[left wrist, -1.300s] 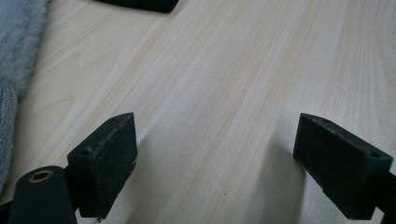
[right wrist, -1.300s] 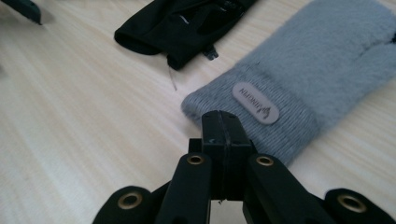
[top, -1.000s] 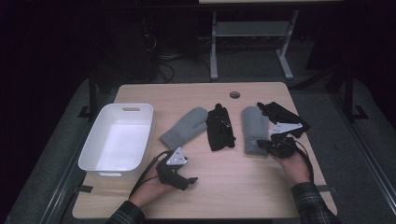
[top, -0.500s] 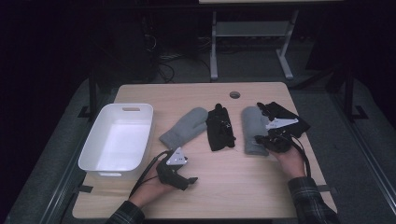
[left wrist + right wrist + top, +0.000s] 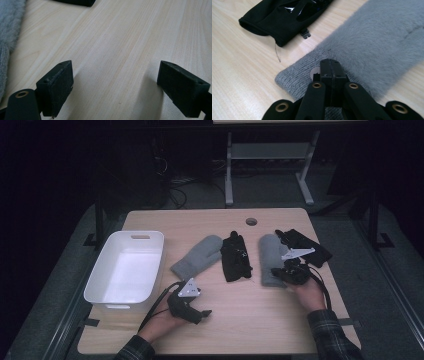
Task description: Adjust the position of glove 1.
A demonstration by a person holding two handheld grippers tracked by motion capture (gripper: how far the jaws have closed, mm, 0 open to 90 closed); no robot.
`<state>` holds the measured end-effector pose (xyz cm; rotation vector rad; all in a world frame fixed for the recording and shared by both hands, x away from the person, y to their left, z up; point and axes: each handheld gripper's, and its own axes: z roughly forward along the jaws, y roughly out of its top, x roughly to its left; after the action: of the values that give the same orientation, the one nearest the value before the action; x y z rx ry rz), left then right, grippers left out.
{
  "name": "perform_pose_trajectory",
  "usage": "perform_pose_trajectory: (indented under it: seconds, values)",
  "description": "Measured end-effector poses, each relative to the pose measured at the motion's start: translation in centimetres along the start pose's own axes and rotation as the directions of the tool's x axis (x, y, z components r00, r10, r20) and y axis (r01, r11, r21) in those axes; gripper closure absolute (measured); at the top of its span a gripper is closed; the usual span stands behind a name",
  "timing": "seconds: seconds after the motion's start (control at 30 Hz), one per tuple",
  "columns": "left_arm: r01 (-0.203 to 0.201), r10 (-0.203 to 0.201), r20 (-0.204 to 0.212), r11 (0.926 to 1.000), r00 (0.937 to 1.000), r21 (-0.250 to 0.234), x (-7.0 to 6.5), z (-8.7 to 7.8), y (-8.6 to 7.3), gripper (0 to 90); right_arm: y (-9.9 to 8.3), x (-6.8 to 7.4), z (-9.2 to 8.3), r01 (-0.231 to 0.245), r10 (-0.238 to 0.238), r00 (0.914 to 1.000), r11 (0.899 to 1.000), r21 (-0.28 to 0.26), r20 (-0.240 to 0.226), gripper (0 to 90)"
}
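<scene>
Right grey mitten (image 5: 270, 258) flat on table, cuff nearest you | your right gripper (image 5: 329, 68) clenched on that cuff | left gripper (image 5: 200, 312) jaws spread, empty | bin (image 5: 152, 265) empty, four gloves unsorted, I judge.

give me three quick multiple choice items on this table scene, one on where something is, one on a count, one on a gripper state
1. Where is the white bin?
A. at the table's left side
B. at the table's right edge
C. between the mittens

2. How many grey mittens lie on the table?
A. one
B. two
C. four

3. How do the left gripper's jaws stand?
A. shut on a mitten
B. shut on nothing
C. apart over bare wood

Key: 1 A, it sits left of the left grey mitten. 2 B, that one plus the right grey mitten. 3 C, the left gripper view shows bare table between them.
</scene>
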<state>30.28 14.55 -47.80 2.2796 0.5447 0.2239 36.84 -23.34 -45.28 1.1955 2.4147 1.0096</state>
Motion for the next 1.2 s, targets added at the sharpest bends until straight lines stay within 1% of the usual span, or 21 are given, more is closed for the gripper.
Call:
perform_pose_trajectory:
  seconds: [0.03,0.13,0.2,0.27,0.3,0.33,0.43,0.47,0.53,0.57,0.63,0.7,0.8,0.83,0.87,0.9,1.0,1.2]
  values:
    - [-0.001,0.001,0.000,1.0000,1.0000,0.001,0.0,0.0,0.0,12.6,0.0,0.1,0.0,-0.004,0.004,1.0000,1.000,0.002,-0.003,90.0]
    - [-0.001,0.001,0.000,1.0000,1.0000,0.002,0.0,0.0,0.0,12.7,-0.1,0.4,-0.2,0.011,-0.010,0.9999,1.000,0.008,-0.011,90.0]
    - [-0.001,0.001,0.000,1.0000,1.0000,0.002,0.0,0.0,0.0,12.6,-0.2,0.6,-0.3,0.003,-0.003,0.9999,1.000,0.012,-0.013,90.0]
    - [0.000,0.000,0.000,1.0000,1.0000,0.003,0.0,0.0,0.0,12.6,-0.3,0.8,-0.4,0.015,-0.014,0.9997,1.000,0.016,-0.022,90.0]
    - [-0.001,0.001,0.000,1.0000,1.0000,0.002,0.0,0.0,0.0,12.7,-0.5,1.2,-0.6,0.016,-0.016,0.9995,1.000,0.019,-0.029,90.0]
    - [-0.001,0.001,0.000,1.0000,1.0000,0.001,0.0,0.0,0.0,12.7,-0.5,1.2,-0.6,0.016,-0.016,0.9995,1.000,0.019,-0.029,90.0]
    - [-0.001,0.001,-0.001,1.0000,1.0000,0.002,0.0,0.0,0.0,12.6,-0.8,1.8,-0.9,0.029,-0.028,0.9988,0.999,0.025,-0.040,90.0]
    - [-0.002,0.002,-0.001,1.0000,1.0000,0.002,0.0,0.0,0.0,12.7,-1.0,2.2,-1.2,0.040,-0.039,0.9982,0.999,0.029,-0.045,90.0]
    - [-0.002,0.002,-0.001,1.0000,1.0000,0.001,0.0,0.0,0.0,12.6,-1.1,2.5,-1.3,0.037,-0.035,0.9983,0.999,0.034,-0.047,90.0]
    - [-0.002,0.002,-0.001,1.0000,1.0000,0.001,0.0,0.0,0.0,12.6,-1.3,2.8,-1.4,0.043,-0.041,0.9976,0.998,0.035,-0.056,90.0]
    - [-0.002,0.002,-0.001,1.0000,1.0000,0.001,0.0,-0.1,0.0,12.6,-1.4,3.0,-1.6,0.045,-0.043,0.9975,0.998,0.040,-0.056,90.0]
    - [-0.002,0.002,-0.001,1.0000,1.0000,0.001,0.0,-0.1,0.0,12.6,-1.6,3.6,-1.8,0.051,-0.048,0.9966,0.998,0.045,-0.067,90.0]
    - [0.003,-0.003,-0.001,1.0000,1.0000,-0.003,-0.1,0.0,-0.1,12.6,-1.8,4.0,-2.0,0.059,-0.055,0.9957,0.997,0.045,-0.074,90.0]
    - [0.005,-0.005,-0.001,1.0000,1.0000,-0.004,-0.1,0.0,-0.1,12.7,-1.9,4.4,-2.1,0.068,-0.064,0.9946,0.996,0.050,-0.082,90.0]
    - [0.000,0.000,0.000,1.0000,1.0000,0.000,-0.1,-0.1,-0.1,12.7,-1.9,4.4,-2.1,0.068,-0.064,0.9946,0.996,0.050,-0.082,90.0]
    - [0.005,-0.005,-0.001,1.0000,1.0000,-0.004,-0.1,0.0,-0.1,12.6,-2.0,4.7,-2.2,0.073,-0.068,0.9938,0.996,0.048,-0.087,90.0]
    - [0.005,-0.005,0.000,1.0000,1.0000,-0.003,-0.1,0.0,-0.1,12.6,-2.3,5.4,-2.6,0.085,-0.079,0.9917,0.995,0.059,-0.102,90.0]
    - [0.005,-0.005,0.000,1.0000,1.0000,-0.004,-0.1,0.0,-0.1,12.6,-3.2,7.0,-3.4,0.112,-0.103,0.9860,0.992,0.058,-0.131,90.0]
